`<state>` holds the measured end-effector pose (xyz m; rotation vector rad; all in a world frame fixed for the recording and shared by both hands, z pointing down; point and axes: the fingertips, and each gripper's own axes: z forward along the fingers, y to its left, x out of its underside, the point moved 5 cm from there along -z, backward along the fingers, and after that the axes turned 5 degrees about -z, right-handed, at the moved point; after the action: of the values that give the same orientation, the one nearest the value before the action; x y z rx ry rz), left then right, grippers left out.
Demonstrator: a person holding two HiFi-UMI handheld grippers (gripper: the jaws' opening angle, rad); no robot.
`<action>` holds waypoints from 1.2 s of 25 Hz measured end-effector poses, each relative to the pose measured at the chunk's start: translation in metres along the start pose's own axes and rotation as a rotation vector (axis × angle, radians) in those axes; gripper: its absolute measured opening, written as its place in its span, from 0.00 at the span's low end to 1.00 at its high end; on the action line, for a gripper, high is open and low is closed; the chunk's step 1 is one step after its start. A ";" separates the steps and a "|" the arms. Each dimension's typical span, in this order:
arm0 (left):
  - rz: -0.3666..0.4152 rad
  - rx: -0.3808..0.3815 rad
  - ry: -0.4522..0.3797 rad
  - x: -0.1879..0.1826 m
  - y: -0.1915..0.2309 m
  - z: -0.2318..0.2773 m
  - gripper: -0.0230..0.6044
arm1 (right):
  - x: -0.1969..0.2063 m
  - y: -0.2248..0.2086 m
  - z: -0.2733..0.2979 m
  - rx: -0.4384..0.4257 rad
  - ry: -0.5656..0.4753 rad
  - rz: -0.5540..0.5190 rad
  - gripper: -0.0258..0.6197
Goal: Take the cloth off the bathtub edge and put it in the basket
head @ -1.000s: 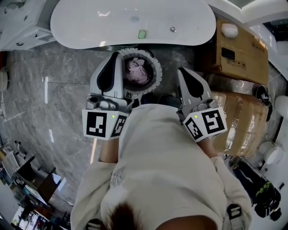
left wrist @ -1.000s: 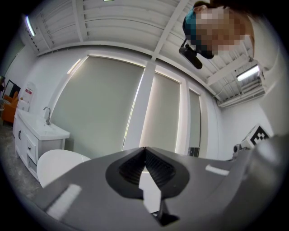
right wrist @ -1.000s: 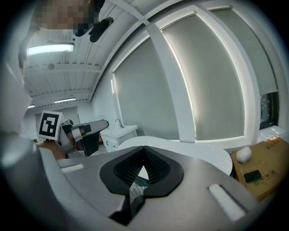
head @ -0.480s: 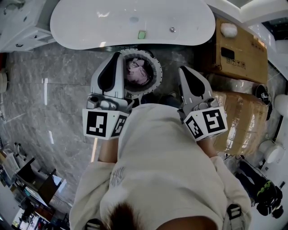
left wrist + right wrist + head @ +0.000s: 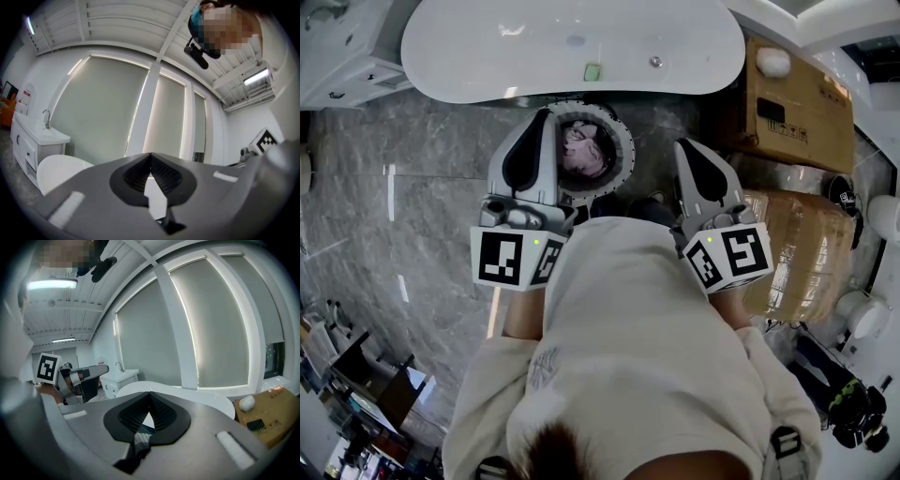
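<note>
No change vs prior frames: cloth (image 5: 584, 155) in basket (image 5: 627, 142); L gripper (image 5: 546, 114), R gripper (image 5: 682, 146) closed, empty, static. Task prob. done.

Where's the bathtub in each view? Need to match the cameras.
Head view: bathtub spans the top of the picture, a white oval.
Left gripper view: bathtub at lower left, only its rounded end showing.
Right gripper view: bathtub at centre right, low.
Shared landmark: the white vanity, left of the bathtub in all three.
</note>
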<state>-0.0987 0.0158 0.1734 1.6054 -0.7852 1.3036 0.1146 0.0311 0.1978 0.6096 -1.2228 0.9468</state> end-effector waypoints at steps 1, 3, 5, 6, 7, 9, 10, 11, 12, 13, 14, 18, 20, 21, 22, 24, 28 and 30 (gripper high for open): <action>0.000 0.000 0.001 0.000 0.000 0.000 0.05 | 0.000 0.000 0.000 0.001 0.000 0.001 0.04; 0.000 0.000 0.003 0.002 -0.001 0.000 0.05 | 0.001 -0.002 -0.001 0.005 0.000 0.003 0.04; 0.000 0.001 0.004 0.003 -0.002 0.000 0.05 | 0.003 -0.004 -0.002 0.008 0.000 0.005 0.04; 0.001 0.002 0.004 0.004 -0.003 0.000 0.05 | 0.003 -0.004 -0.003 0.011 0.001 0.006 0.04; 0.001 0.002 0.004 0.003 -0.003 0.000 0.05 | 0.004 -0.004 -0.004 0.013 0.001 0.006 0.04; 0.002 0.004 0.004 0.003 -0.003 -0.001 0.05 | 0.004 -0.005 -0.006 0.019 0.002 0.009 0.04; 0.002 0.005 0.004 0.002 -0.003 -0.001 0.05 | 0.004 -0.005 -0.006 0.022 0.003 0.011 0.04; 0.003 0.007 0.005 0.002 -0.004 -0.001 0.05 | 0.004 -0.005 -0.007 0.024 0.004 0.012 0.04; 0.003 0.008 0.006 0.002 -0.004 -0.001 0.05 | 0.005 -0.005 -0.008 0.025 0.004 0.012 0.04; 0.004 0.008 0.006 0.002 -0.005 -0.002 0.05 | 0.005 -0.005 -0.009 0.027 0.005 0.013 0.04; 0.005 0.010 0.006 0.001 -0.005 -0.002 0.05 | 0.005 -0.005 -0.010 0.028 0.005 0.013 0.04; 0.009 0.016 0.004 0.001 -0.010 -0.004 0.05 | 0.006 -0.006 -0.015 0.032 0.004 0.015 0.04; 0.009 0.017 0.003 0.002 -0.011 -0.004 0.05 | 0.007 -0.007 -0.016 0.034 0.004 0.016 0.04; 0.009 0.017 0.002 0.002 -0.012 -0.004 0.05 | 0.008 -0.007 -0.017 0.035 0.005 0.016 0.04; 0.009 0.017 0.002 0.003 -0.012 -0.005 0.05 | 0.009 -0.007 -0.018 0.035 0.005 0.016 0.04; 0.008 0.015 0.002 0.004 -0.011 -0.007 0.05 | 0.011 -0.006 -0.019 0.037 0.008 0.014 0.04; 0.007 0.015 0.003 0.003 -0.010 -0.009 0.05 | 0.011 -0.004 -0.020 0.039 0.011 0.014 0.04; 0.007 0.016 0.003 0.003 -0.010 -0.009 0.05 | 0.011 -0.003 -0.020 0.039 0.008 0.014 0.04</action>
<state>-0.0929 0.0284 0.1742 1.6145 -0.7814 1.3197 0.1279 0.0493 0.2035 0.6276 -1.2051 0.9859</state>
